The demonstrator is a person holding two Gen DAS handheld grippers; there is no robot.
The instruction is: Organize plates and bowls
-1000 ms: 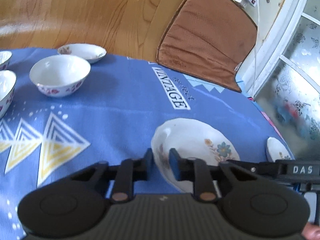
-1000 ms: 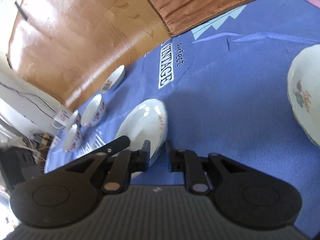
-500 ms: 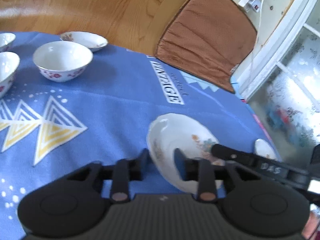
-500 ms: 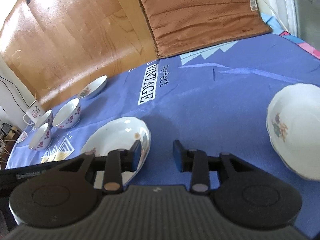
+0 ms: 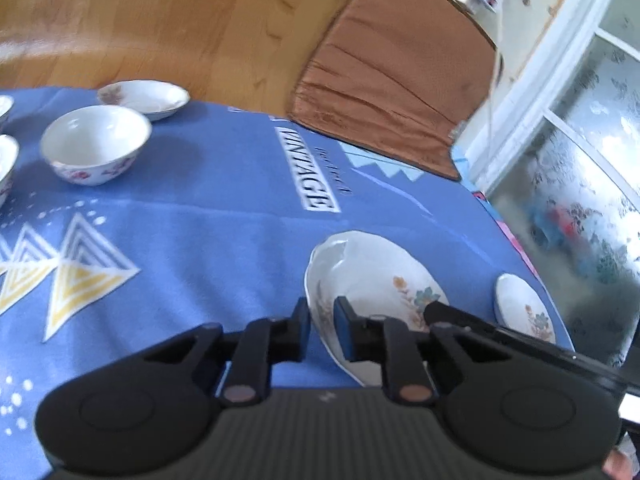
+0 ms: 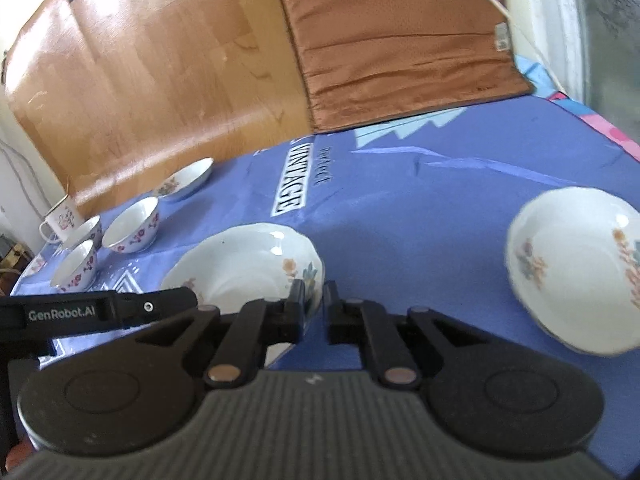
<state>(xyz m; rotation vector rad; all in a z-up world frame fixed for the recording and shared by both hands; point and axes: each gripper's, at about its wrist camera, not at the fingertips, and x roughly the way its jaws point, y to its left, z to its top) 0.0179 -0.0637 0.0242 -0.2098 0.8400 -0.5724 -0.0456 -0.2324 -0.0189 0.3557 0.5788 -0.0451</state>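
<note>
Nearest, the left tool [image 5: 322, 320] straddles the near rim of a deep flowered plate [image 5: 380, 280], one finger outside the wall and one inside. The gap is narrow and it looks clenched on the rim. The right tool [image 6: 314, 304] has the same plate by the opposite rim, its fingers drawn in on either side of the edge, so it too seems to be gripping. The plate sits at the near middle of the blue-clothed bench [image 5: 200, 240], and I cannot tell whether it rests on the cloth or is just clear of it.

It is glazed china: stiff, fairly heavy for its thin edge, slick under hard pads and quick to chip. The scalloped rim is the only place to take hold, since the wall is too wide to span. A grip on each side suits it, as one pinch alone would probably let it swing or slip. Squeeze firmly but not hard, and keep it level.

Just beyond on the right lies a second plate [image 6: 572, 272] of like pattern, apart from the first and a likely base for a stack. It should be set down gently, china on china.

Farther left stand small bowls [image 5: 96, 144], close together, with a saucer [image 5: 144, 94] behind them and a mug [image 6: 60, 220] at the far edge. A brown cushion [image 5: 392, 92] lies beyond the bench.
</note>
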